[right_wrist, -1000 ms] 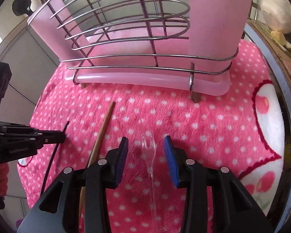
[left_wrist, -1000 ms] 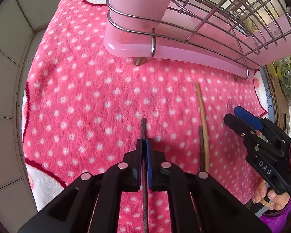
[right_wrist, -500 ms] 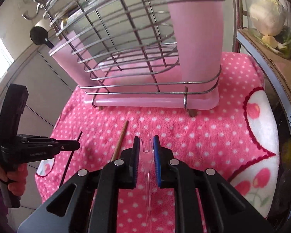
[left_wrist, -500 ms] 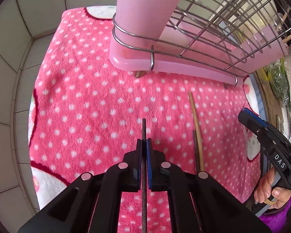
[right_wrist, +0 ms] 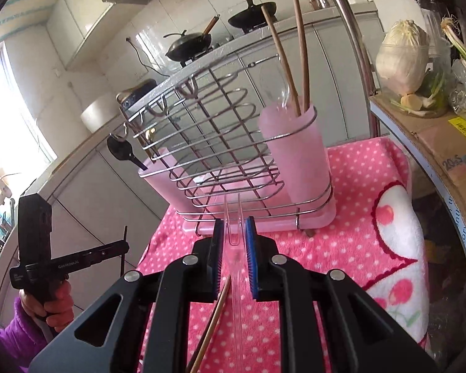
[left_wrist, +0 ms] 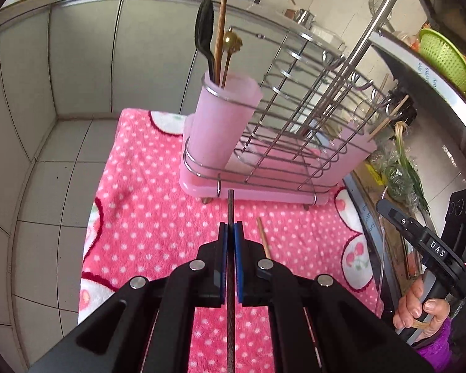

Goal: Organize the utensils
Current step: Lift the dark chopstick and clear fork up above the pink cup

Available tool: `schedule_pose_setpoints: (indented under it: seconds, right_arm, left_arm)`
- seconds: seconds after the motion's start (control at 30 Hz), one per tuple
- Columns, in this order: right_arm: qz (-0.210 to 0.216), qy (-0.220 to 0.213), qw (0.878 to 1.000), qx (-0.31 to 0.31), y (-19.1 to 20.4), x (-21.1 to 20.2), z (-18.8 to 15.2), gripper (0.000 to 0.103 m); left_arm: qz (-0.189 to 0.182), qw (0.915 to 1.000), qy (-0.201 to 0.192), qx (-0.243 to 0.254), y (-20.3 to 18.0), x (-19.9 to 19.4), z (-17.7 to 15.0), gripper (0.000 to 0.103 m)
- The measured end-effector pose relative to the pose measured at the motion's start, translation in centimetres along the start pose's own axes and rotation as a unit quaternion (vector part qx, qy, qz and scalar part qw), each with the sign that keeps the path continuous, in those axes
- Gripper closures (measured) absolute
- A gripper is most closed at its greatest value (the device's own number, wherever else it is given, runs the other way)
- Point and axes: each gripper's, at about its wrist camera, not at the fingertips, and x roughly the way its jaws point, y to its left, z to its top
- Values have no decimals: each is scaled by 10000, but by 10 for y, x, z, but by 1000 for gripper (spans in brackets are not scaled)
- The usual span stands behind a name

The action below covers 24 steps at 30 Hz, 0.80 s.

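**2 utensils lifted toward the pink rack**

The left hand-held gripper [left_wrist: 230, 233] has its blue pads pressed together on a thin dark chopstick [left_wrist: 230, 208], whose tip pokes out past the pads and points at the base of the wire dish rack [left_wrist: 295, 143]. The right hand-held gripper [right_wrist: 234, 233] is pinching a clear plastic fork [right_wrist: 233, 214], tines forward, the handle running back between the pads; both utensils are held in the air above the towel.

The rack stands on a pink polka-dot towel [left_wrist: 146, 211] with cherry patches, spread over a tiled surface. It carries 2 pink cups. The cup at the left end [left_wrist: 223, 124] in the left wrist view holds a black spoon [left_wrist: 204, 31], a brown stick-like utensil and a gold-coloured piece. The cup at the other end [right_wrist: 295, 155] holds 2 brown chopsticks [right_wrist: 301, 49] and a clear utensil.

1 wooden chopstick [left_wrist: 263, 239] lies on the towel, just right of the left gripper's pads; in the right wrist view it shows under that gripper, below the fork.

A hand in a purple sleeve [right_wrist: 46, 304] holds the left gripper's handle.
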Motion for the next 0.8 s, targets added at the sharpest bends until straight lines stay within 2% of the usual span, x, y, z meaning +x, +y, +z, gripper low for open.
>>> schedule_pose_setpoints:
  seconds: [0.3,0.57,0.8]
  right_arm:
    - [131,-961,9953,39,0,-45,33,89]
    - [267,-1872,9816,-250,12,-65,84,89]
    - [441,-2314,9711,-383,18,-70,115,89]
  left_arm:
    - [-265,9932,-1133,23,-9,-59,24,99]
    - [-332,9788,-2022,-29,-21,-93,64,99]
    - [-215,9647,-2624,-36,-31,-104,98,99]
